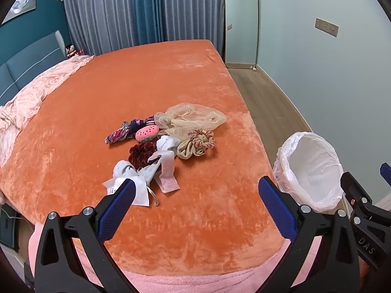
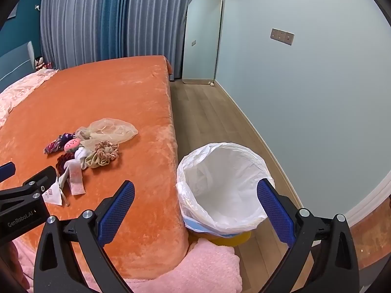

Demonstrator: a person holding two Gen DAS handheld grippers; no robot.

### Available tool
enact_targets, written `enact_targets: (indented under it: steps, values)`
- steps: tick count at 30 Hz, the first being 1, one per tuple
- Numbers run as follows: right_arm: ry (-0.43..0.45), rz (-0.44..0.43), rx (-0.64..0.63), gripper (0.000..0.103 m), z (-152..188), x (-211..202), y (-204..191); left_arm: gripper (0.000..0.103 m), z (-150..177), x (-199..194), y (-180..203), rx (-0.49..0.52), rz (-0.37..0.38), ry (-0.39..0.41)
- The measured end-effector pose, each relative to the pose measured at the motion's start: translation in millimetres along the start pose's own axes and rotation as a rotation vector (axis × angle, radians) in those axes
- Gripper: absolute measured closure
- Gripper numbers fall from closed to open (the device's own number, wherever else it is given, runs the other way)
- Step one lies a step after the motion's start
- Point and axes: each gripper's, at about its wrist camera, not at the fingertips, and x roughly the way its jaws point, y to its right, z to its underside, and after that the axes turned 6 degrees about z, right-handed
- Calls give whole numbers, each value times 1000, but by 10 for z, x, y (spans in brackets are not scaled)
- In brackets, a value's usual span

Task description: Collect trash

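**A:** Bedroom, start of a clean-up: the left gripper [image 1: 196, 204] and the right gripper [image 2: 195, 206] hang above the near end of an orange-blanketed bed [image 1: 151, 78], fingers [image 1: 117, 210] spread wide and holding nothing. How much of the job would you call done?

**B:** None that shows. The trash bin [image 2: 221, 185], lined with a white bag, stands on the floor just beside the bed's right edge, and its liner looks bare inside.

**A:** And the trash itself?

**B:** All on the blanket, in one heap. Nearest the left gripper lie a white paper packet [image 1: 136, 191], a crumpled white wad [image 1: 123, 168] and a pale pink wrapper strip [image 1: 167, 173]. Farther back sits a sheer beige plastic bag [image 1: 193, 118].

**A:** Mixed in with keepers?

**B:** So it appears: a dark red scrunchie [image 1: 140, 153], a dusty-pink scrunchie [image 1: 201, 139], a pink watermelon-shaped plush [image 1: 146, 133] and a patterned purple cloth [image 1: 122, 133] touch or overlap the scraps.

**A:** What remains, then?

**B:** By my reading, everything: each scrap must be picked out and carried to the bin. The right gripper is already over the bin's mouth; the left is closest to the packet.
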Motion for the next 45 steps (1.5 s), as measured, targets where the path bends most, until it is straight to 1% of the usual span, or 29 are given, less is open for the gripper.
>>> enact_targets:
  steps: [4,5,6,7,8,9,14,37,45]
  values:
    - [-16,-5,11,7,-34,42,45,7,-24,11,-8,6,8,-2]
    - [-18,-4,12,7,-35,49,46,7,24,-67,41,18,4,34]
    - [-20,-4,13,7,-33,53,48,7,32,-85,52,21,5,35]
    - [-21,-3,14,7,-35,56,52,7,28,-50,90,25,-1,26]
    - [-22,-3,15,7,-32,63,54,7,-62,-4,67,21,7,3]
    - [-23,-3,16,7,-31,66,54,7,-78,2,78,23,8,2]
    - [-28,-5,24,7,-18,84,89,7,-38,12,122,23,14,18]
    - [-23,-2,25,7,-11,57,79,7,-23,8,74,8,6,23]
    - [-22,13,29,7,-31,52,69,7,-20,9,69,10,7,24]
